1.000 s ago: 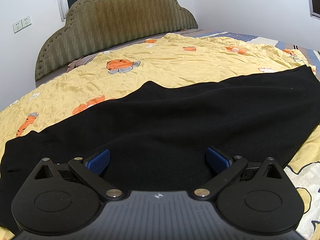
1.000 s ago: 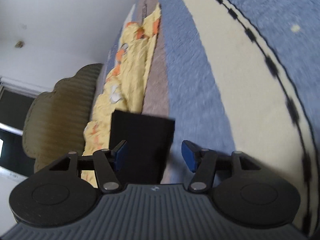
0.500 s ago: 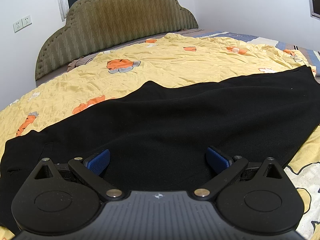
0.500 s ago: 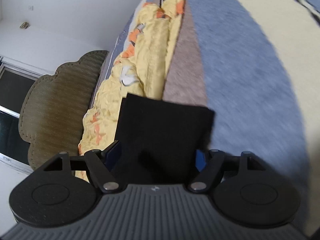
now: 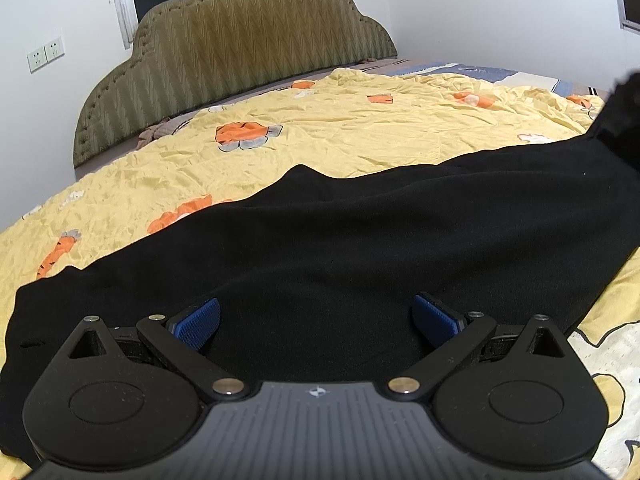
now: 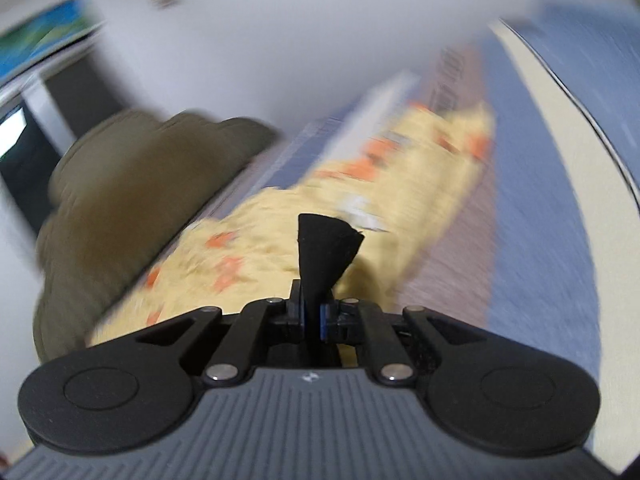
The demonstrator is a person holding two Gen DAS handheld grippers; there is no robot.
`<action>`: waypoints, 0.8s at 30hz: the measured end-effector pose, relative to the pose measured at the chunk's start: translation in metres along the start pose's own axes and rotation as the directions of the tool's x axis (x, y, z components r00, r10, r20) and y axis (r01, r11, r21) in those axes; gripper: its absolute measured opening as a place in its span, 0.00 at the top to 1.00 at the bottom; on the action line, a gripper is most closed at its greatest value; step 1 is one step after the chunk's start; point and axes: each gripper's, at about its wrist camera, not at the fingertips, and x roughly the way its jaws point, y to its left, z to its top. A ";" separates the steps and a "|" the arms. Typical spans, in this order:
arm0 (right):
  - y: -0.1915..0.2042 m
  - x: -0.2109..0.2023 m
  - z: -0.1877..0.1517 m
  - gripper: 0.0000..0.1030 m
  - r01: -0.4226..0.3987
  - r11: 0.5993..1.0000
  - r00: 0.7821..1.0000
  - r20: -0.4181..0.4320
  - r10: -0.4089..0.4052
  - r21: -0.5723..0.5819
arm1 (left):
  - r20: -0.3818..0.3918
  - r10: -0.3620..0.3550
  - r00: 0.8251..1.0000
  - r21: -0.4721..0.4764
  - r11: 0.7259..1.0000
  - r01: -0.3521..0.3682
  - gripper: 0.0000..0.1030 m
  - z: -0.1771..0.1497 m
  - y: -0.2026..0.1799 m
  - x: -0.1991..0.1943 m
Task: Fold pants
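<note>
Writing: none legible.
Pants (image 5: 360,248): black, long axis left-right across yellow bedspread (image 5: 320,136).
Left gripper (image 5: 316,316): fingers spread wide.
Right gripper (image 6: 313,316): clamped on pants fabric.

no readable text — no labels, numbers

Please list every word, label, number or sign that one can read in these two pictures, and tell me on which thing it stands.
There is no readable text in either view.
The left gripper body carries a small white emblem, not letters.
The right gripper body carries the same kind of mark, too blurred to read.
The black pants, the yellow bedsheet and the wall sockets show no writing.
</note>
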 end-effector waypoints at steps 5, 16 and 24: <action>0.067 -0.008 -0.024 0.92 -0.051 0.949 0.999 -0.010 0.051 -0.311 | 0.002 0.004 1.000 0.003 1.000 -0.004 0.00 0.000 -0.001 -0.001; 0.155 -0.031 -0.109 0.92 -0.194 0.763 0.981 -0.113 0.159 -0.617 | 0.071 0.119 0.990 0.064 0.990 -0.123 0.00 -0.002 -0.012 -0.024; 0.217 -0.065 -0.190 0.92 -0.358 0.508 0.931 -0.258 0.258 -0.783 | 0.053 0.124 0.991 -0.002 0.992 -0.124 0.00 -0.005 0.005 -0.032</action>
